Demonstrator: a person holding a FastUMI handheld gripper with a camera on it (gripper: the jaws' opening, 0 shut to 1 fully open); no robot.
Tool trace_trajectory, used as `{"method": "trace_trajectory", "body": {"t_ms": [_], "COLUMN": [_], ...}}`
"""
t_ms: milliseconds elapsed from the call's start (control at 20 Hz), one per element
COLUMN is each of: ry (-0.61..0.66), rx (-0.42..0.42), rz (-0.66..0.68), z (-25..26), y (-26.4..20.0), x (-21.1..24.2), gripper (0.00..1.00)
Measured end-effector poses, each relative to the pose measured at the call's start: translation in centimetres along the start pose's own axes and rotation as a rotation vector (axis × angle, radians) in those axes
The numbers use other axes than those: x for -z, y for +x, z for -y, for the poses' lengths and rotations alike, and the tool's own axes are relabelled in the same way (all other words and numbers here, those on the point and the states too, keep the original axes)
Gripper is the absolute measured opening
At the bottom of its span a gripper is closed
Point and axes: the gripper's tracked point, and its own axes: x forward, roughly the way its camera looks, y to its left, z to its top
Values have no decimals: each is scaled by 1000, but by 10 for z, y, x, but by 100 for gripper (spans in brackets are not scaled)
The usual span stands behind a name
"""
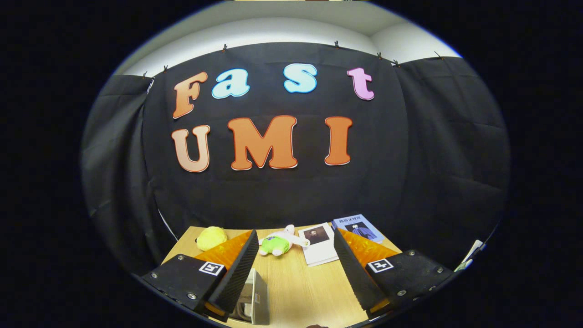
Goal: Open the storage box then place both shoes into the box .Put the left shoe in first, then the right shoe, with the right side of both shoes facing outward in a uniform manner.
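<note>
Roughly level w/ the light wooden tabletop [296, 291], the gripper [296, 241] points toward the black cloth wall at the back, its two ridged fingers [239, 269] spread wide apart w/ nothing between them but bare wood. Each finger mount carries a small square black-and-white marker tag [212, 268]. No pinch on anything; fingers hang above the table, touching nothing visible.

Open room: a broad strip of bare tabletop runs straight ahead between the fingers up to the things near the far edge. Far edge of the table meets the cloth wall; left corner of the table shows beyond the left finger.

Near that far edge, left to right: a round yellow soft toy [211, 238] beyond the left finger, a small white-and-green plush figure [278, 243] lying just ahead between the fingertips, a white booklet w/ a dark portrait photo [319, 249] beside it, and a blue-covered book [360, 228] just behind the right fingertip. Booklet and blue book sit close, corners nearly touching.

Task thing: a pale beige box-like edge [255, 296], prob. part of the storage box, sits low just inside the left finger, v. close to it; can't tell if open or closed. Shoes can't be made out.
</note>
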Motion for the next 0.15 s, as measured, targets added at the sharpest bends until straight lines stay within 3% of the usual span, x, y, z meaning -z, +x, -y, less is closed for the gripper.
{"method": "trace_trajectory", "body": {"t_ms": [150], "ry": [-1], "rx": [-2], "rz": [22], "z": [22], "y": [2], "x": [-5], "gripper": [99]}}
